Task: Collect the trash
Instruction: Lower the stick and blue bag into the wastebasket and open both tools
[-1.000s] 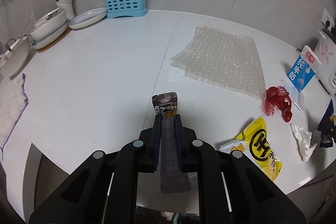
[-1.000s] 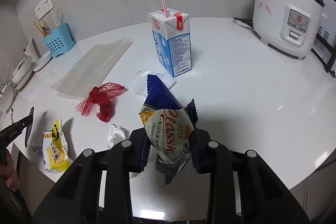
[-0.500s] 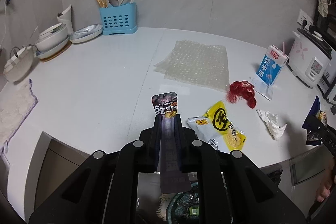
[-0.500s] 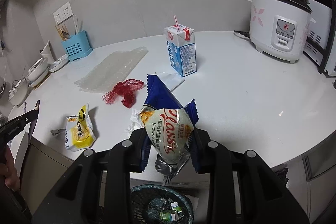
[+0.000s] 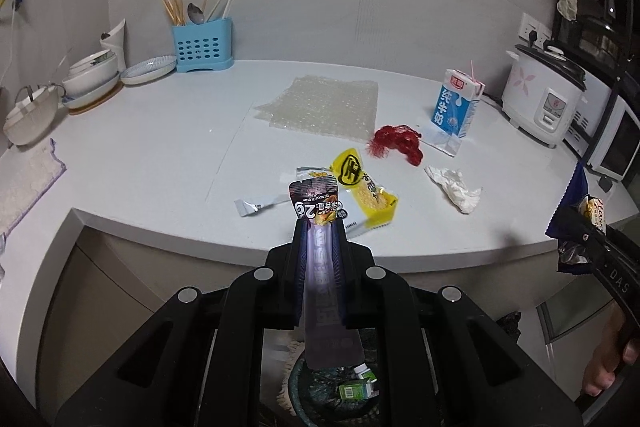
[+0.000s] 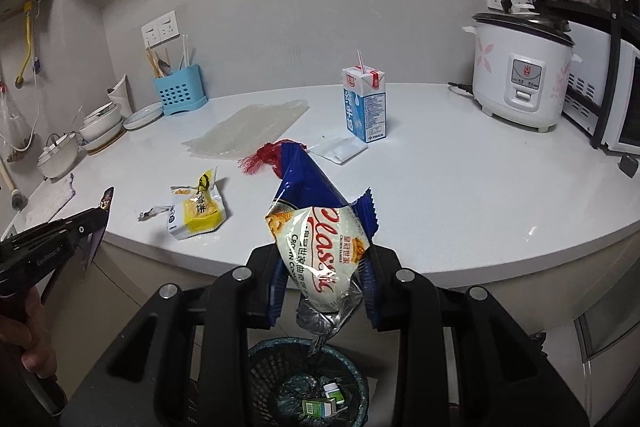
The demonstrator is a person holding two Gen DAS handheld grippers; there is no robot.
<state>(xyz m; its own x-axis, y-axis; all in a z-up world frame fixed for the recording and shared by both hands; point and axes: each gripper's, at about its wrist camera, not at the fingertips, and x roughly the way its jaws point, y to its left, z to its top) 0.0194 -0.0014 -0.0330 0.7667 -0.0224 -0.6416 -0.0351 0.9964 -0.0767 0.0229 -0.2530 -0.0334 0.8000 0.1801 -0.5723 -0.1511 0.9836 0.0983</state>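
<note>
The left gripper (image 5: 319,227) is pinching a dark sachet (image 5: 316,203) flat between its jaws, the top poking out above the fingertips and showing a large "20"; the lower end is hanging below the jaws, over the bin (image 5: 340,387). The right gripper (image 6: 325,263) is clamping a blue-and-white wrapper (image 6: 320,243) lettered "Classic" in red, its crumpled silver tail dangling below the jaws, straight above the bin (image 6: 308,383). Small green-and-white cartons are lying inside the bin.

Both grippers are sitting off the counter's (image 5: 160,147) front edge. Ahead of the left jaws, a yellow packet (image 5: 362,183) with black Chinese characters is lying on the counter, with a grey strip (image 5: 256,206) just to its left. Farther ahead and right are lying a crumpled tissue (image 5: 456,187), a red net (image 5: 398,143) and bubble wrap (image 5: 324,107). A blue milk carton (image 6: 365,103) with a straw is standing ahead of the right jaws, a flat clear bag (image 6: 338,149) touching its base. A white rice cooker (image 6: 520,71) with pink flowers is standing far right; a blue cutlery holder (image 6: 180,89) is standing far left by the wall.
</note>
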